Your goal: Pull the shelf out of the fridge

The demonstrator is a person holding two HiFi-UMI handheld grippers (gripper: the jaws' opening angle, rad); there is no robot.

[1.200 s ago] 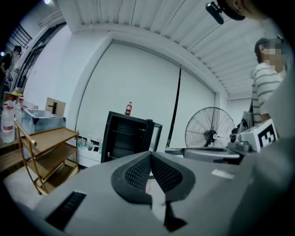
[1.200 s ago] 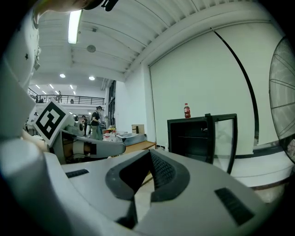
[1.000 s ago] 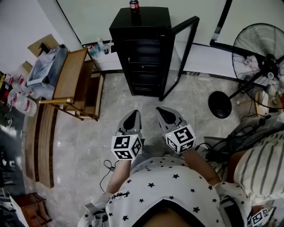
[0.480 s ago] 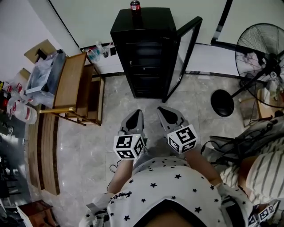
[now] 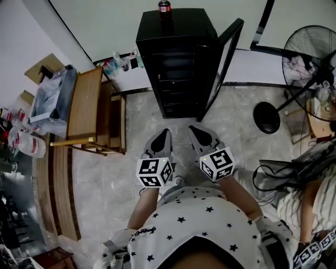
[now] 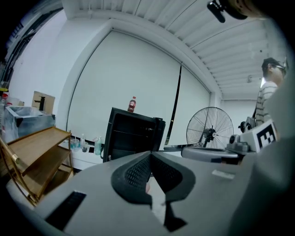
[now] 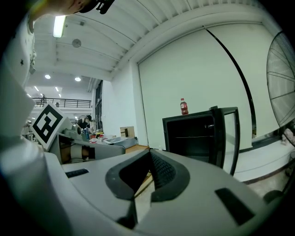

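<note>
Underfoot, tiled floor (image 5: 105,178): pale and marbled, running from the person's feet to the far wall.
Fridge (image 5: 178,31): black and upright, against the far wall, straight ahead of both grippers and well apart from them.
Wooden rack (image 5: 86,105): slatted tiers, to the left of the fridge, with a clear plastic bin (image 5: 52,94) on its outer side.
Standing fan (image 5: 310,52): to the right of the fridge, its round base on the floor.
Fridge door (image 5: 224,63): glass-fronted, swung open to the right.
Shelves (image 5: 181,79): dark, stacked one above another inside the open fridge, all sitting fully in; nothing touches them.
Left gripper (image 5: 164,135): held low in front of the person, pointing at the fridge.
Left fingers (image 6: 133,173): pressed together at the tips, with nothing between them.
Right gripper (image 5: 195,132): just beside the left one, also aimed at the fridge.
Right fingers (image 7: 163,173): closed tip to tip, empty.
Soda bottle (image 5: 165,7): red-labelled, upright on top of the fridge near its back edge.
</note>
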